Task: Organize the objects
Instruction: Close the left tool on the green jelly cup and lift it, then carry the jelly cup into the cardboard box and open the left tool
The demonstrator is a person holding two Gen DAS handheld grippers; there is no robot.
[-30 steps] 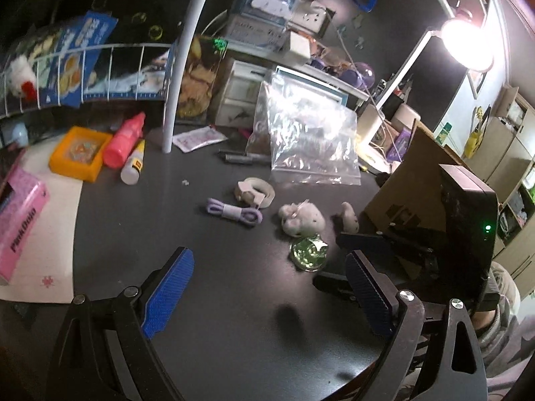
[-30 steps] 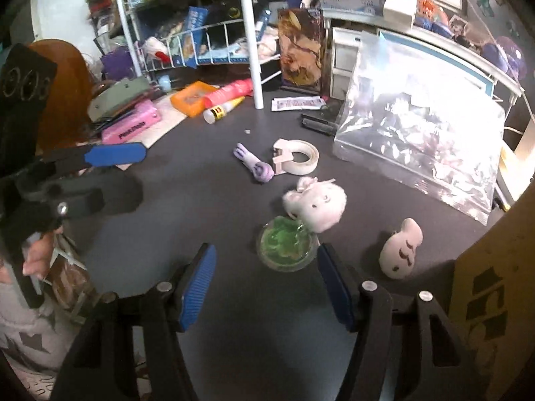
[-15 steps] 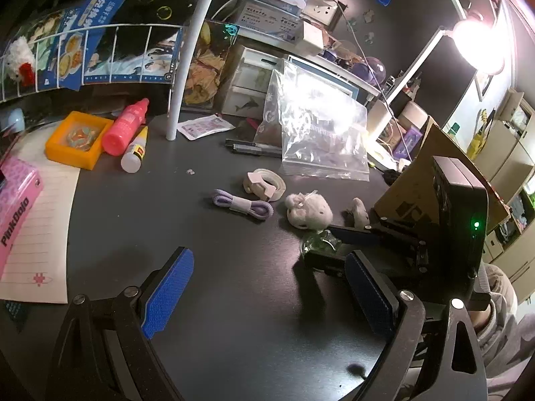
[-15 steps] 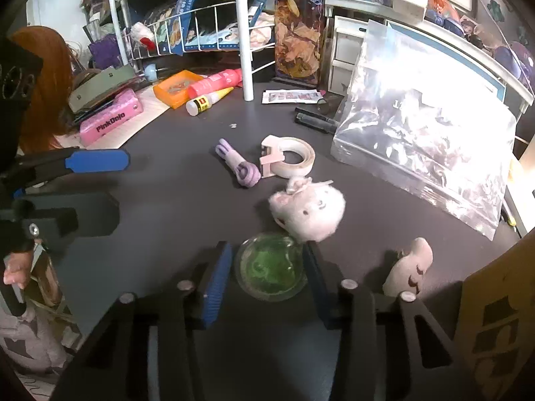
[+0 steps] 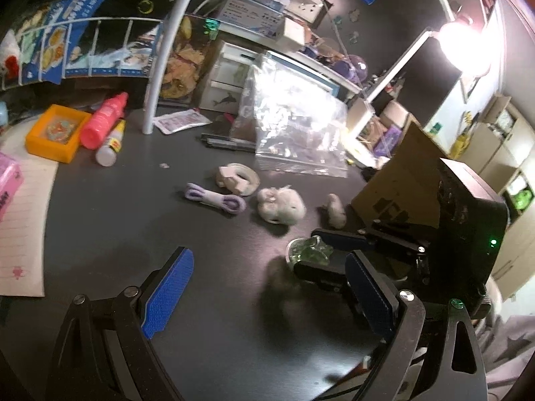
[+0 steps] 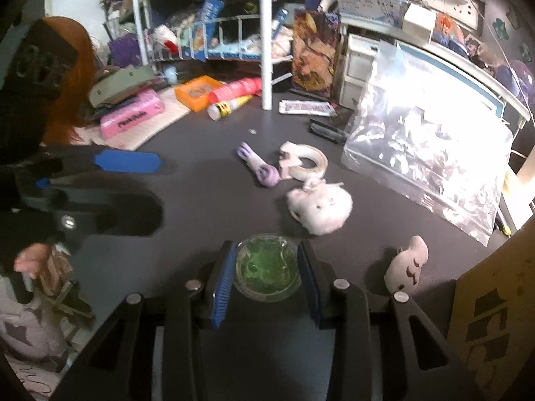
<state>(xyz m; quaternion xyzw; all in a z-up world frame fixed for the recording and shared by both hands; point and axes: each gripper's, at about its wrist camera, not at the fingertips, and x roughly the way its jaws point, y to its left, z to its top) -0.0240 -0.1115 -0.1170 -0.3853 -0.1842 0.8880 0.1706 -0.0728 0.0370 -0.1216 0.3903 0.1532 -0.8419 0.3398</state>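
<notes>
Already the right tongs (image 6: 265, 275) clasped the round green dish (image 6: 266, 267), squarely between their pads. Left tongs (image 5: 267, 295) hung released, farther off.

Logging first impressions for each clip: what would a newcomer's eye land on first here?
The round clear dish with green inside, clamped between the right gripper's blue fingers on the dark tabletop. Just beyond it lies a fluffy white plush toy, and further back right a large, glaring clear plastic zip bag.
</notes>
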